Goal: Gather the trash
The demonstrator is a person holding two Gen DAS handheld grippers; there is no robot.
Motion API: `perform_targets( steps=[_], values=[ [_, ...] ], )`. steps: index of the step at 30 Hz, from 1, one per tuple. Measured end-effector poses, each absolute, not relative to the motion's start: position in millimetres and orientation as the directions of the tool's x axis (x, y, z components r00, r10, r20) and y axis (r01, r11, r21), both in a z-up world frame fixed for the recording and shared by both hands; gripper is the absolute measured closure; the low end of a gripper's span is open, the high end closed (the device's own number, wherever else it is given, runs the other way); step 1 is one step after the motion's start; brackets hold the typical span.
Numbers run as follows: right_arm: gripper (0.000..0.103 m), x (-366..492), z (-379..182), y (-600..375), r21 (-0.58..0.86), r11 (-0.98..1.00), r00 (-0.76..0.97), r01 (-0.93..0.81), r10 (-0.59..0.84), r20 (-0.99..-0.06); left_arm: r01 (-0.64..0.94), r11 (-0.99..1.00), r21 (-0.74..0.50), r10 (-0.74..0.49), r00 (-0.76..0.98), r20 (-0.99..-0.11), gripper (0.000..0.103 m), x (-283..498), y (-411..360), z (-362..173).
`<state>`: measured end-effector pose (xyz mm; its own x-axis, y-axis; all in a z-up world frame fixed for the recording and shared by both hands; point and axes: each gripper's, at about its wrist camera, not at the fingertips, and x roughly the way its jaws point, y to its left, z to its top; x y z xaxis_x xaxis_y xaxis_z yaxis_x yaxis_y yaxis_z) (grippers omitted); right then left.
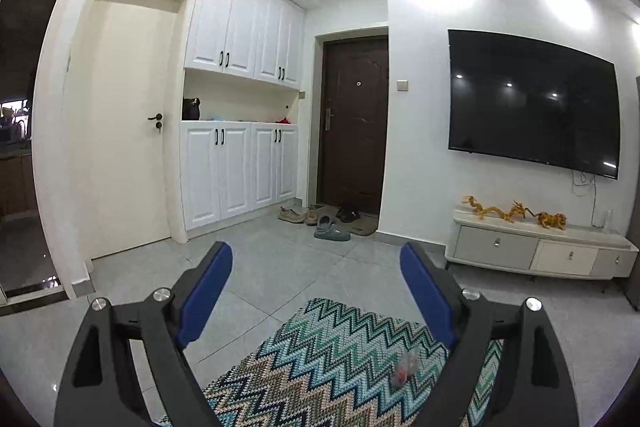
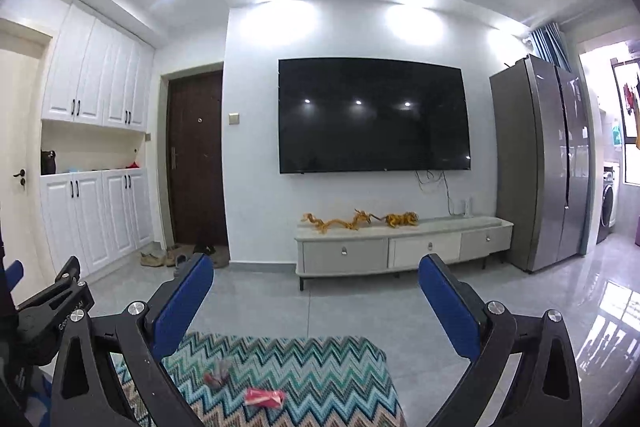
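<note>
A zigzag-patterned rug (image 1: 328,355) lies on the grey tile floor; it also shows in the right wrist view (image 2: 304,367). A crumpled clear wrapper with red bits (image 1: 405,367) lies on the rug, seen in the right wrist view (image 2: 218,375) too. A red wrapper (image 2: 265,397) lies on the rug near it. My left gripper (image 1: 316,259) is open and empty, held above the rug. My right gripper (image 2: 316,269) is open and empty, above the rug. The left gripper's body shows at the left edge of the right wrist view (image 2: 52,303).
A low TV cabinet (image 2: 404,247) with golden dragon figures (image 2: 360,219) stands under a wall TV (image 2: 374,115). A steel fridge (image 2: 544,163) is at the right. Shoes (image 1: 316,219) lie by the dark entrance door (image 1: 354,123). White cupboards (image 1: 240,171) stand left.
</note>
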<state>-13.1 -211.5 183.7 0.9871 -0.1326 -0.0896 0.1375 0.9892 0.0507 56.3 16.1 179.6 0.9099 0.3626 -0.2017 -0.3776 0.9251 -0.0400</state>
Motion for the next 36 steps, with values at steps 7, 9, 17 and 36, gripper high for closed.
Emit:
perform_targets(
  steps=[7, 9, 17, 36],
  values=[
    [0.000, 16.6, 165.7, -205.8, 0.050, 0.997, 0.993, 0.055, -0.049, -0.105, -0.354, 0.935, 0.008, 0.344, 0.903, -0.256, 0.017, 93.2, 18.4, 144.5],
    [0.000, 27.2, 157.2, -203.0, 0.029, 0.999, 0.991, 0.034, -0.030, -0.128, -0.330, 0.944, 0.014, 0.319, 0.903, -0.288, 0.017, 106.5, 20.3, 130.5],
    [0.000, 88.7, 93.7, -199.8, 0.000, 0.999, 0.955, -0.053, 0.050, -0.294, -0.231, 0.971, 0.064, 0.237, 0.889, -0.393, 0.018, 157.0, 5.2, 72.3],
    [0.000, 185.8, -70.1, -192.5, -0.097, 0.947, 0.709, -0.306, 0.158, -0.688, -0.022, 0.990, 0.136, 0.103, 0.773, -0.626, 0.018, 249.3, -30.6, -59.9]
  ],
)
